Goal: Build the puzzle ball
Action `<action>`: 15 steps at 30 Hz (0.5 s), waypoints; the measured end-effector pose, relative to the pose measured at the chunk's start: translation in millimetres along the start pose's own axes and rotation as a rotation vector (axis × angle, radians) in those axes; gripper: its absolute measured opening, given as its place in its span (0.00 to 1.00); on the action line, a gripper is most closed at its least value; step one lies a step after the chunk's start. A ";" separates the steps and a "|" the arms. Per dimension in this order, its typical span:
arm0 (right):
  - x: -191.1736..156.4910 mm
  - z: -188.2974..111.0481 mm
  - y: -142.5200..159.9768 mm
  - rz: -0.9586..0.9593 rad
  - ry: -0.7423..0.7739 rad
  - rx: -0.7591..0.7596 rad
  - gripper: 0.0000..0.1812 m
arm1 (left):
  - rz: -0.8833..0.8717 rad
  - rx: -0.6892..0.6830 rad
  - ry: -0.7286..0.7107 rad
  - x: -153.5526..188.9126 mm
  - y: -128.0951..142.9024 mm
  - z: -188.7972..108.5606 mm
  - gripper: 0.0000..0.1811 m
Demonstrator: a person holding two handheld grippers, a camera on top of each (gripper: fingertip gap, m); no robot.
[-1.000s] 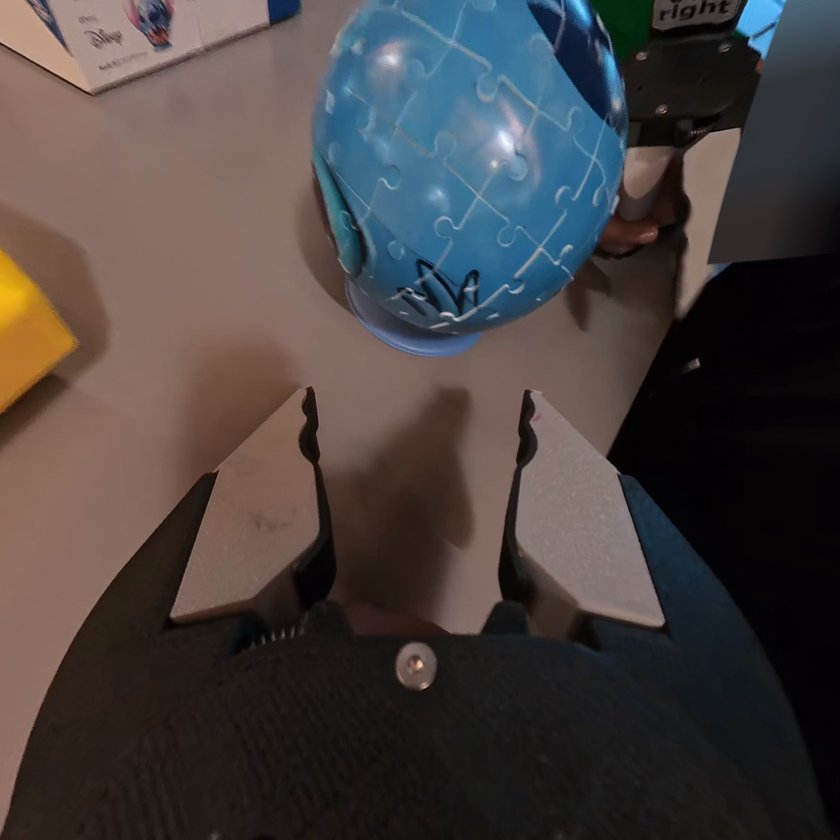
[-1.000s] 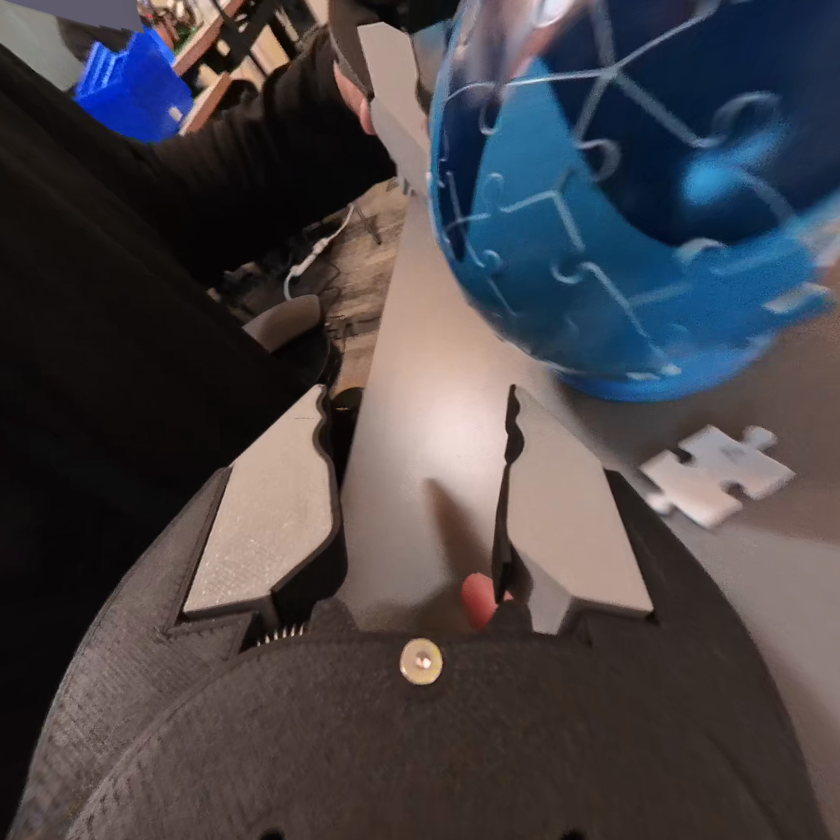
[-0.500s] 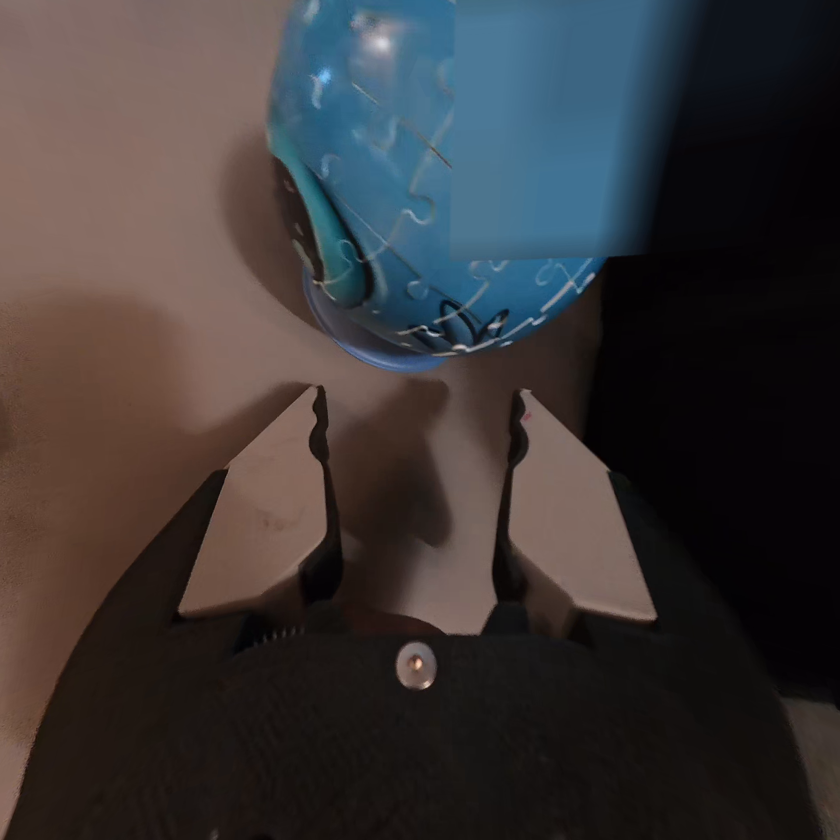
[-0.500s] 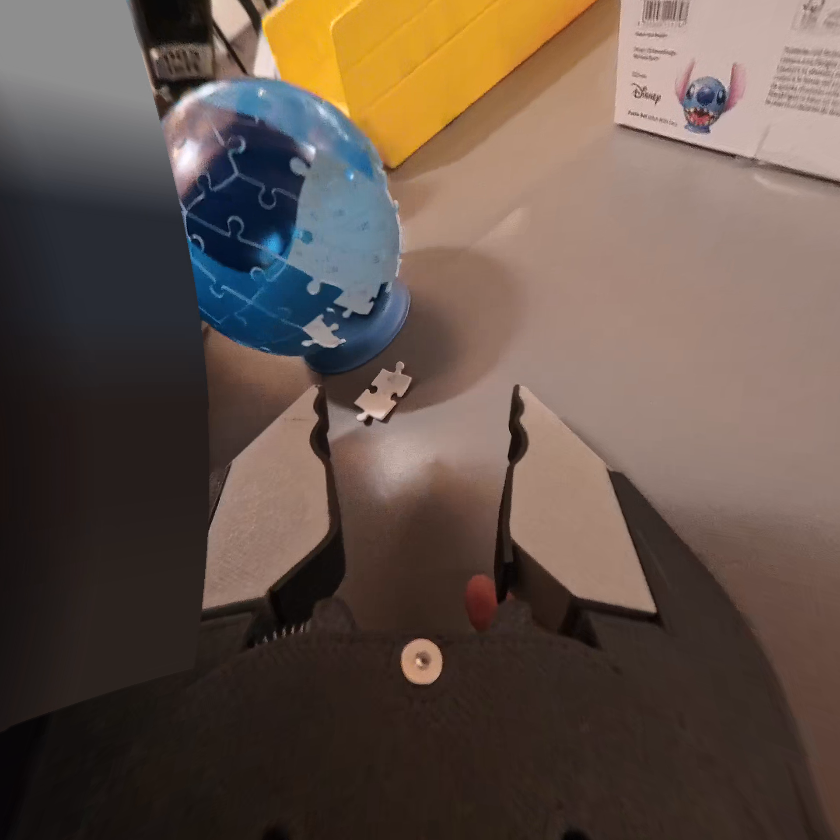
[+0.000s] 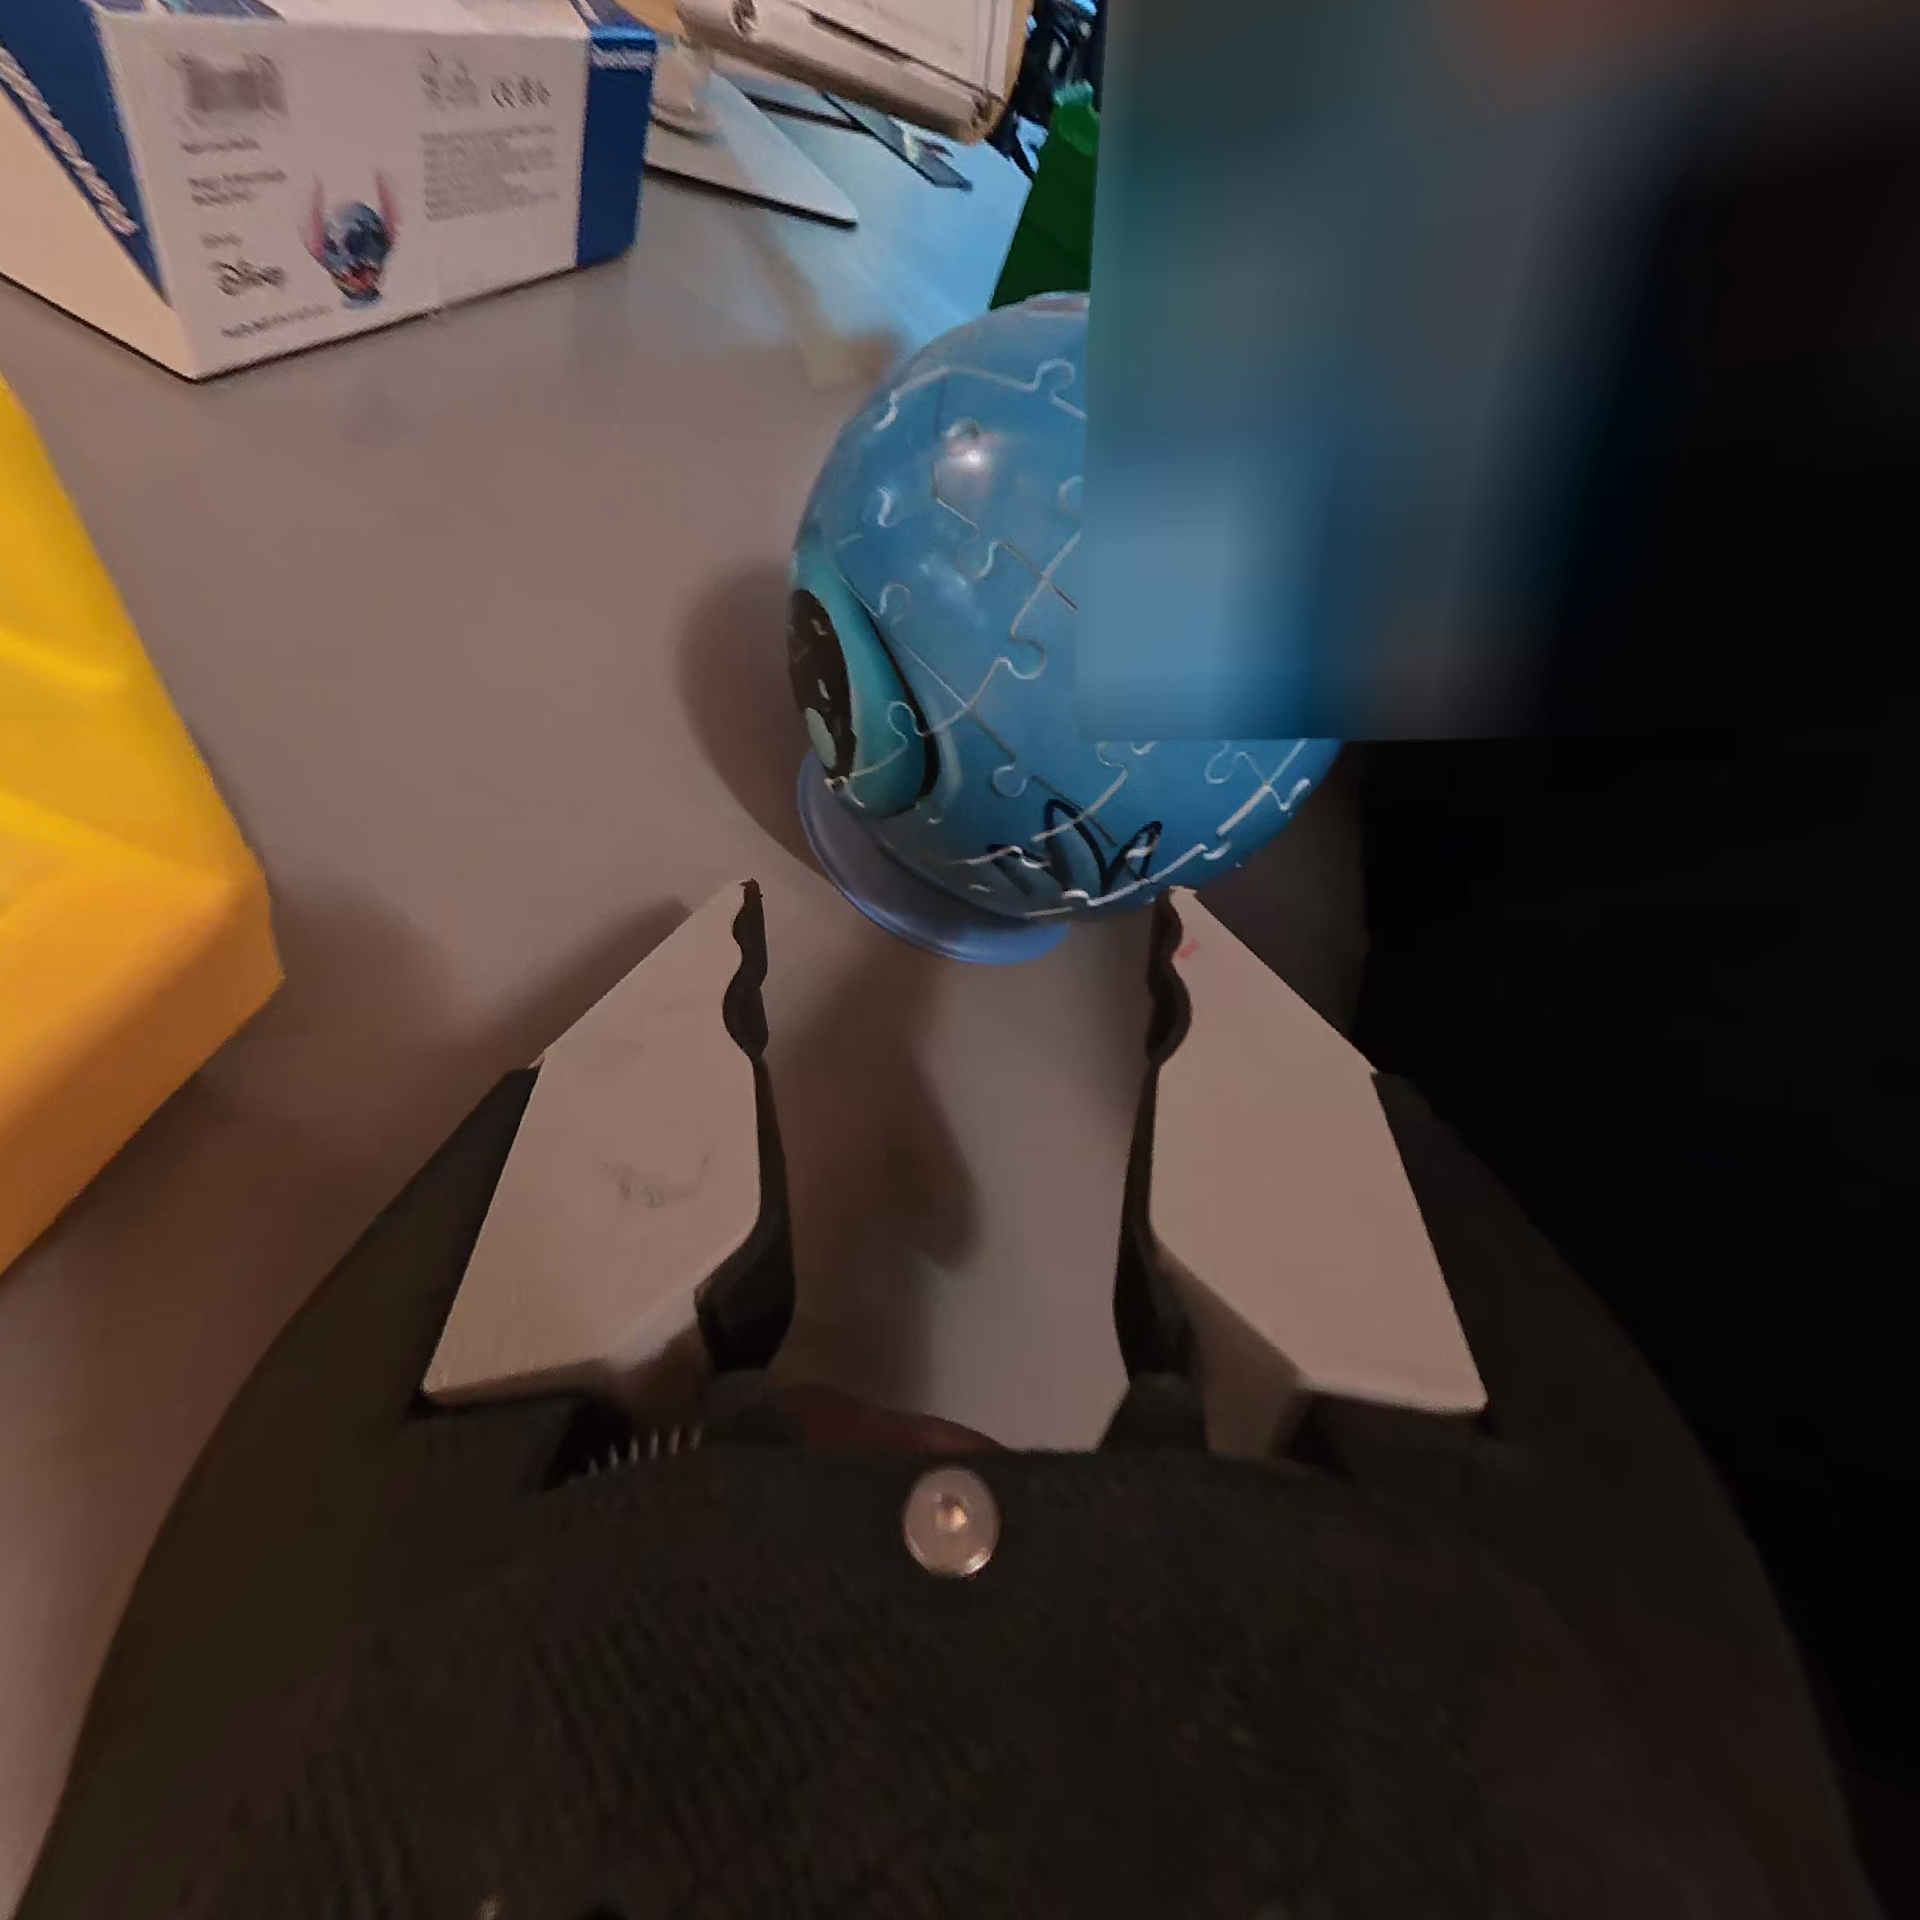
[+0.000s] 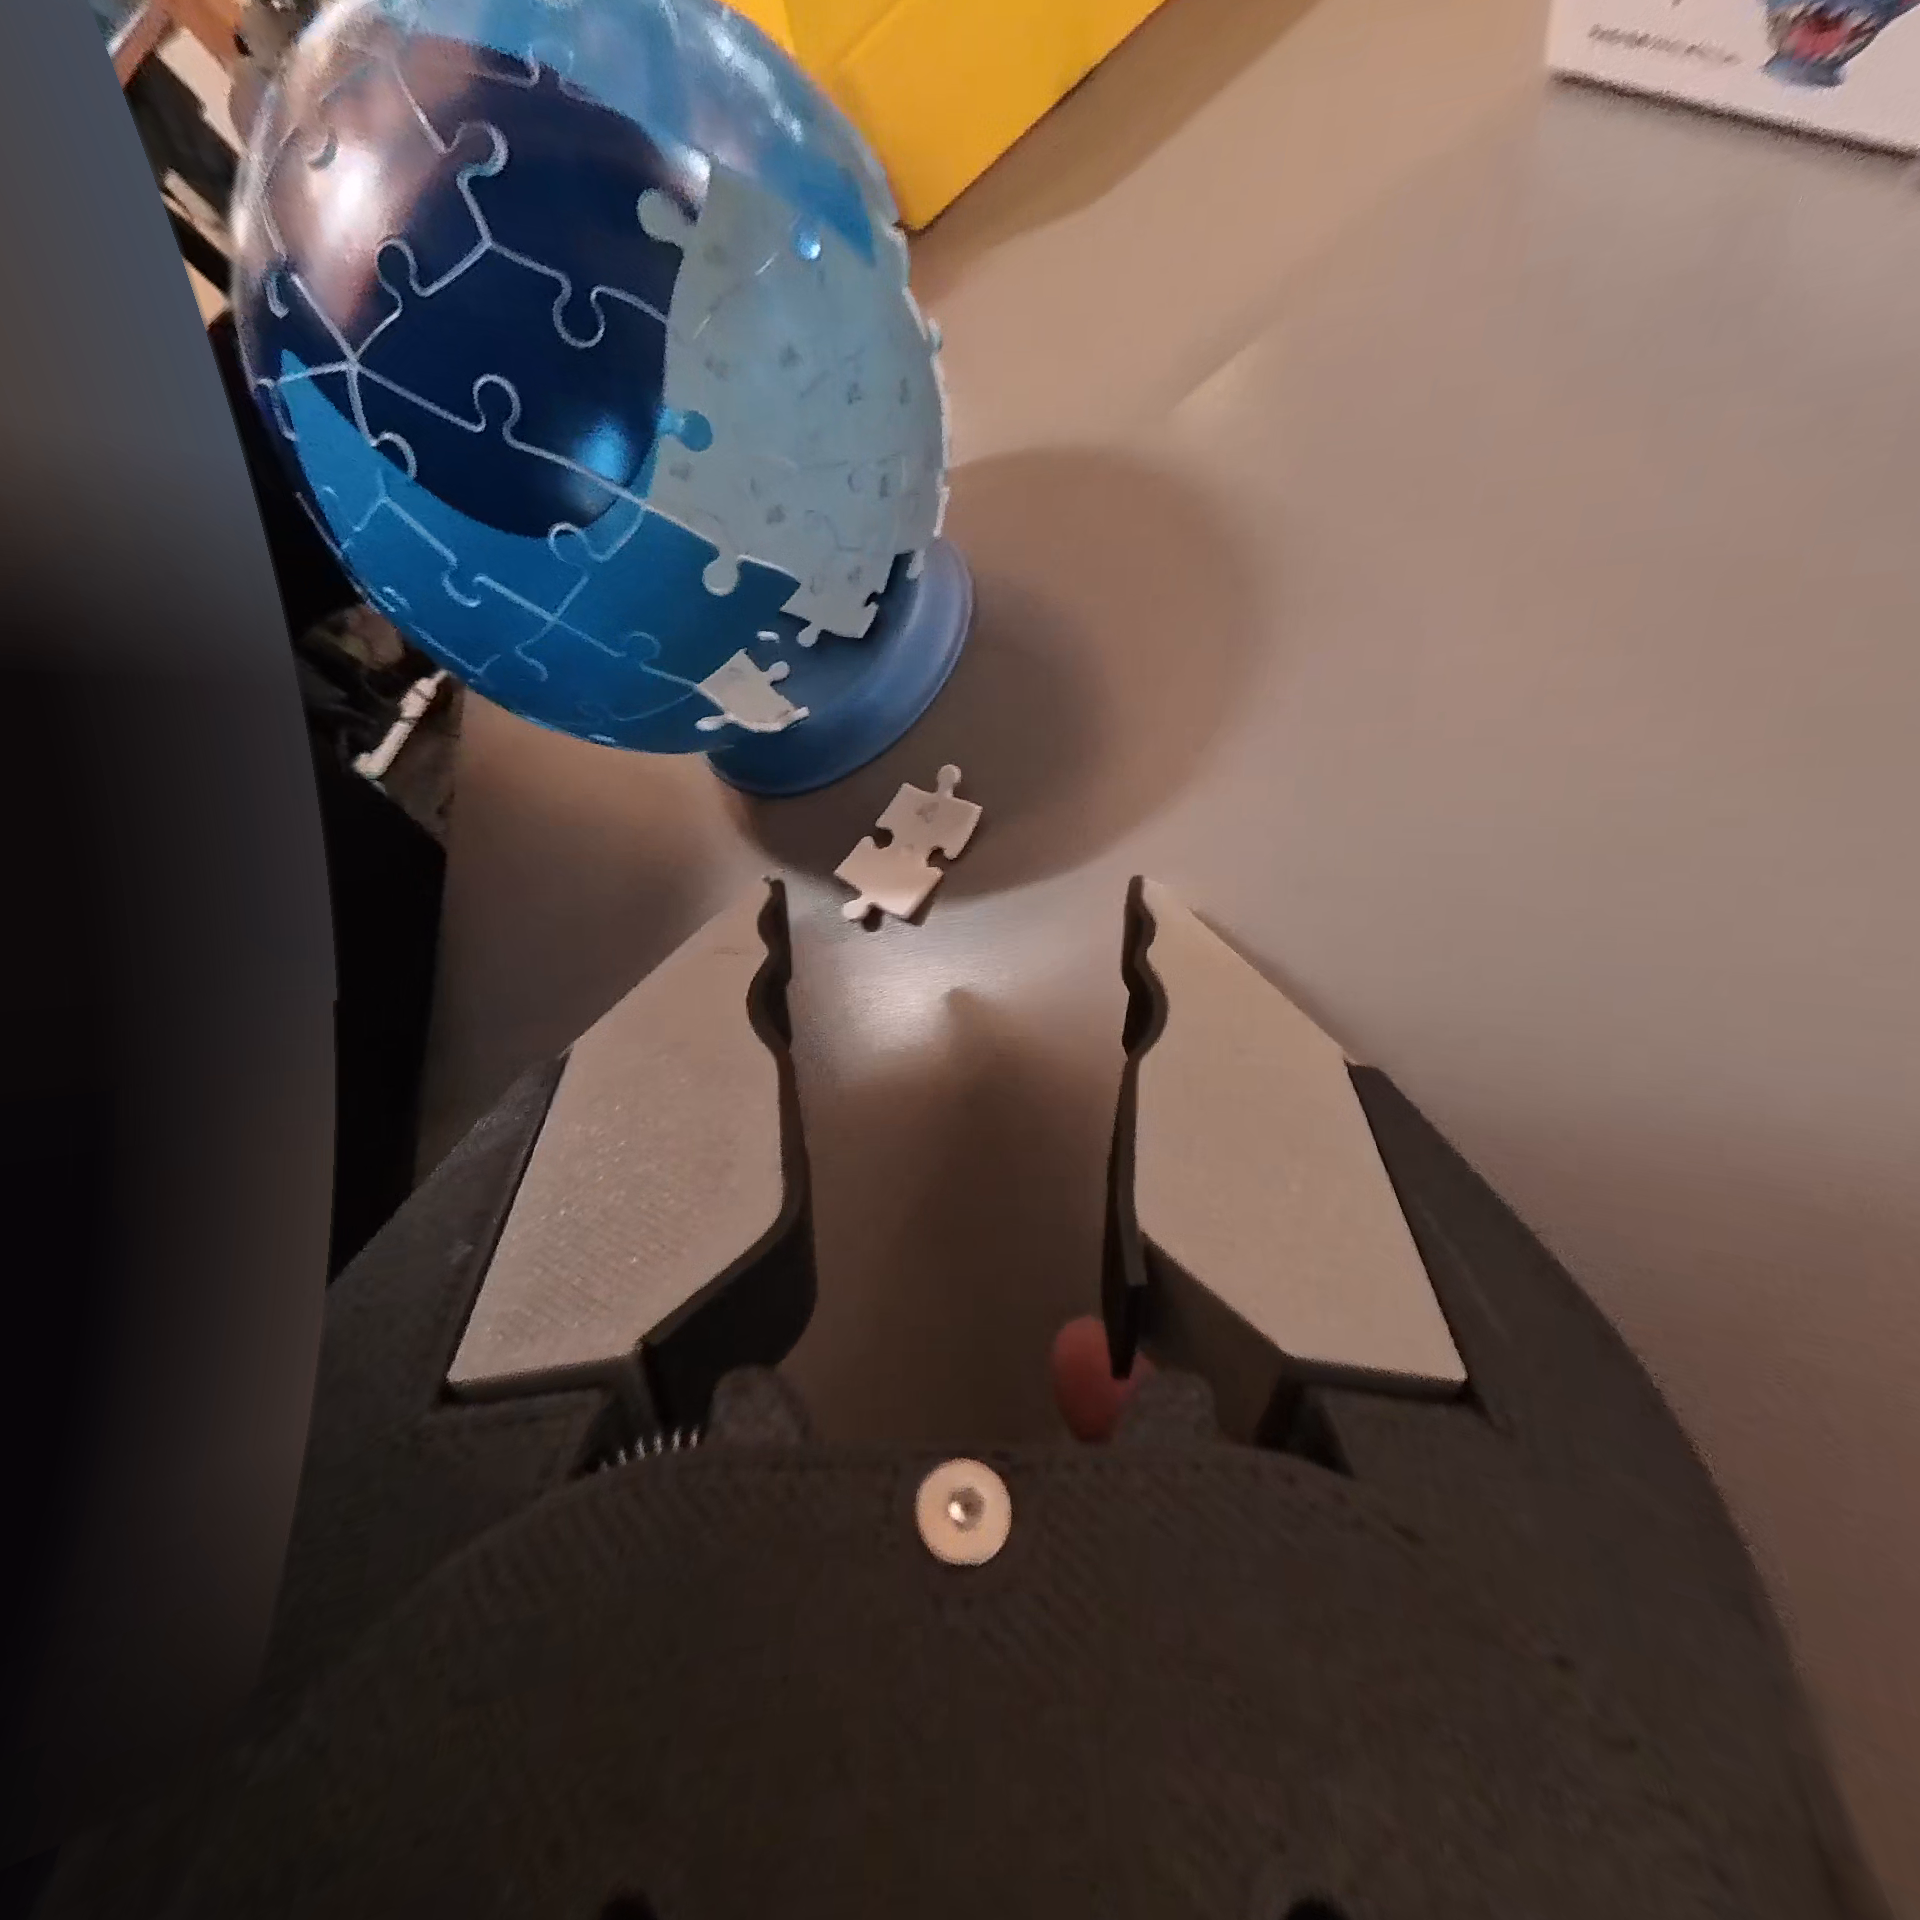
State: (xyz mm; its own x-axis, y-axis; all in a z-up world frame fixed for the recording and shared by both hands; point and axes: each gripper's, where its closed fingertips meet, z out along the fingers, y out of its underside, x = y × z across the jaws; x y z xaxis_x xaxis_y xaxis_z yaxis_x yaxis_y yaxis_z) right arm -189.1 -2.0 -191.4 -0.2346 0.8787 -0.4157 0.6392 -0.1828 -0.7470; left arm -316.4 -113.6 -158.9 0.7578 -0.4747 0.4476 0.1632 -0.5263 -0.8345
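Observation:
A blue puzzle ball (image 5: 956, 623) sits tilted on a blue ring stand (image 5: 914, 914) on the grey table. In the right wrist view the ball (image 6: 520, 416) shows an open gap with pale inner sides of pieces. A loose pale puzzle piece (image 6: 912, 844) lies face down on the table by the stand (image 6: 883, 707). My left gripper (image 5: 956, 904) is open and empty, its tips just short of the stand. My right gripper (image 6: 954, 894) is open and empty, its tips just behind the loose piece.
A yellow bin (image 5: 94, 883) stands at the left, also in the right wrist view (image 6: 956, 83). A white and blue puzzle box (image 5: 343, 166) lies at the back, also in the right wrist view (image 6: 1745, 73). The table edge (image 6: 447, 831) runs close beside the ball. My right fingertips sit around 20 cm from my left ones. My right tips are roughly 4 cm from the loose pale puzzle piece (image 6: 912, 844).
My right gripper has moved closer to the ball and the loose piece. My left view has lifted and swung, so the box and yellow bin show again. Both grippers stay open.

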 end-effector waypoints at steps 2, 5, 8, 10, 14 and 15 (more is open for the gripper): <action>-2.9 3.5 2.8 -0.001 0.005 -0.018 0.33 | -0.005 0.023 -0.007 -1.8 -3.6 -0.7 0.40; -9.2 11.1 3.4 -0.021 0.009 -0.035 0.31 | -0.010 0.066 -0.017 -4.1 -9.6 -3.0 0.39; -14.9 18.7 3.2 -0.041 0.018 -0.045 0.30 | 0.004 0.072 -0.036 -4.8 -10.2 -3.6 0.39; -14.0 20.8 3.1 -0.045 0.034 -0.051 0.28 | 0.008 0.060 -0.037 -4.6 -8.7 -2.3 0.39; -20.5 25.2 6.1 -0.002 -0.033 -0.078 0.13 | 0.019 0.092 -0.047 -4.5 -12.3 -5.8 0.37; -22.4 26.0 6.8 0.005 -0.046 -0.084 0.12 | 0.022 0.104 -0.052 -4.7 -13.6 -7.1 0.37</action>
State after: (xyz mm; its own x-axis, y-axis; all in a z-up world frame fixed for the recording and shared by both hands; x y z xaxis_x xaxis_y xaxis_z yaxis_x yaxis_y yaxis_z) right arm -198.5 -34.4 -200.7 -0.2633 0.8563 -0.4443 0.6990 -0.1480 -0.6996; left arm -326.7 -109.2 -147.4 0.7934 -0.4465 0.4136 0.2085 -0.4391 -0.8739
